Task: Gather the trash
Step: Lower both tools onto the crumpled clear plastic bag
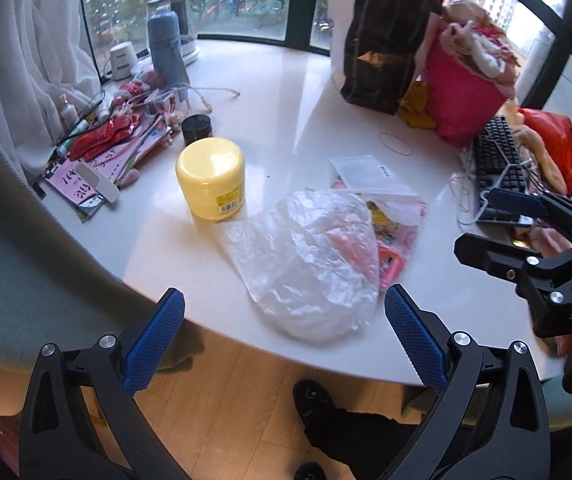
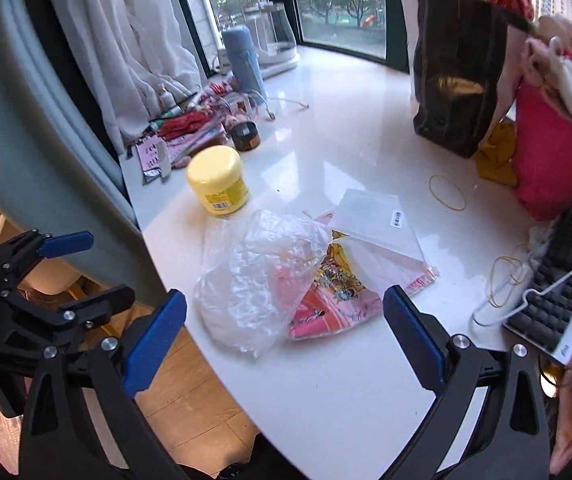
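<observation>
Left tool (image 1: 285, 334): black frame, blue cross-hatched pads (image 1: 154, 344). Ahead of it: clear crinkled bag (image 1: 306, 264), pink cartoon-print packet (image 2: 326, 296) beneath. Left of bag: pale yellow jar (image 1: 211, 178), barcode label. Worktop (image 1: 286, 92) glossy white. Far right: black bag (image 1: 378, 44), pink bag (image 1: 462, 92), black keyboard (image 1: 498, 160).

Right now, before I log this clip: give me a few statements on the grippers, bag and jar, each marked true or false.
1. Both grippers, left and right, are open. True.
2. The clear bag hangs from the left gripper. False: it lies on the table, ungripped.
3. The yellow jar stands upright with its lid on. True.
4. The jar sits on top of the bag. False: it stands beside it, on bare table.
5. A keyboard lies at the table's right edge. True.
</observation>
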### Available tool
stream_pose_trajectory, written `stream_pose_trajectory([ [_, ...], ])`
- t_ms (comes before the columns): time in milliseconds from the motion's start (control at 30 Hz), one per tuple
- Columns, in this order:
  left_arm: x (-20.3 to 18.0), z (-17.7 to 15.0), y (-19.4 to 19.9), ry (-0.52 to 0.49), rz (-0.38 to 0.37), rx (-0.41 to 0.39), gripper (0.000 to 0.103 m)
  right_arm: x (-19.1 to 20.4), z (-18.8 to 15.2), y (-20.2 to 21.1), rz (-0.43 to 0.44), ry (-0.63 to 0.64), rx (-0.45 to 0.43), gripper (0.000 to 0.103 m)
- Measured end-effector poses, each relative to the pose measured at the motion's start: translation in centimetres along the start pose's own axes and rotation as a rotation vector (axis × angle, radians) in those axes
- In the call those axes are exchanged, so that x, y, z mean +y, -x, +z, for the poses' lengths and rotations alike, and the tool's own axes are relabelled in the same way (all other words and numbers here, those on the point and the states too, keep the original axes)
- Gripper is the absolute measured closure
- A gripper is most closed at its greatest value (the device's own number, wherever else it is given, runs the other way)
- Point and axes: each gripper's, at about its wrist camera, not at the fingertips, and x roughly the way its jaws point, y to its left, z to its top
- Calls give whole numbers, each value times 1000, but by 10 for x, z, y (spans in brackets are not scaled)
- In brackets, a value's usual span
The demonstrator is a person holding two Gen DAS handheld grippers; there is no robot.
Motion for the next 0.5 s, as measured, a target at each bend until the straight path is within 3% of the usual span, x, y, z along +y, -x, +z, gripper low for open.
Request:
stream_pose_trajectory([
  [233, 18, 12, -39, 8, 17, 34, 6, -6, 12, -41, 26, 21, 46, 7],
  [500, 33, 17, -68, 67, -22, 73, 6, -11, 20, -78, 66, 34, 92, 7],
])
